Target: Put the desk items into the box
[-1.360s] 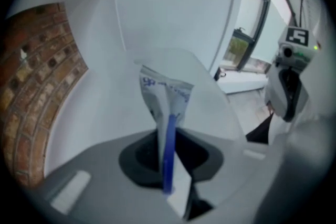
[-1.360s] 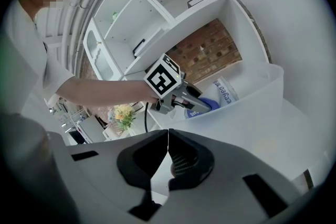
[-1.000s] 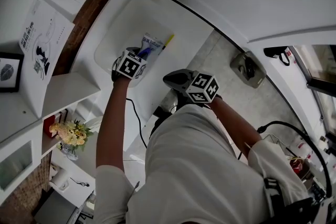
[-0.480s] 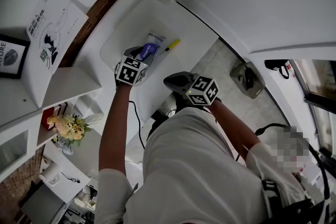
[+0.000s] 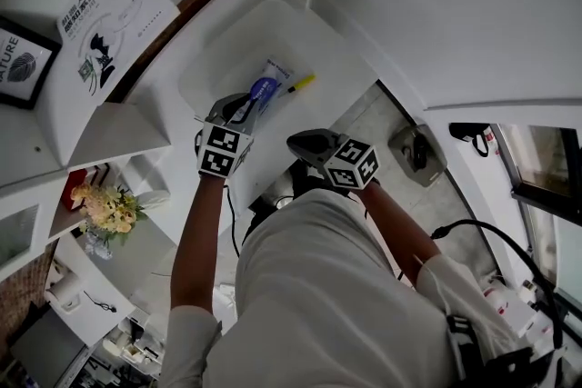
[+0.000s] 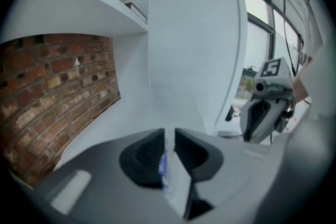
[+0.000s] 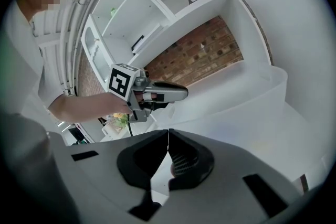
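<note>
The white desk (image 5: 195, 41) runs ahead of both pairs of fingers, with a brick wall (image 6: 58, 92) behind it. A white shelf (image 5: 118, 127) stands on the outer side of the left fingers, and it carries a booklet (image 5: 109, 14) and, lower, some yellow flowers (image 5: 105, 206).

The white box (image 5: 300, 36) lies on the desk, directly in front of the left fingertips and a little ahead and to the left of the right fingertips. In the right gripper view its wall (image 7: 262, 92) curves just beyond the jaws.

The left gripper (image 5: 238, 107) reaches over the near edge of the box. In its own view (image 6: 169, 136) the fingers are almost together and they pinch the flat end of the tube (image 6: 170, 176), a white piece with a blue mark. In the head view the tube (image 5: 265, 89) points away from these fingertips, over the inside of the box. It cannot be told if its far end touches the box floor.

The right gripper (image 5: 293, 141) is near the left one, at the near corner of the box, and apart from it. In its own view (image 7: 168, 136) the fingers are pressed together with nothing between them.

A yellow pen (image 5: 301, 84) lies in the box, just beyond the tube and past the left fingertips.
</note>
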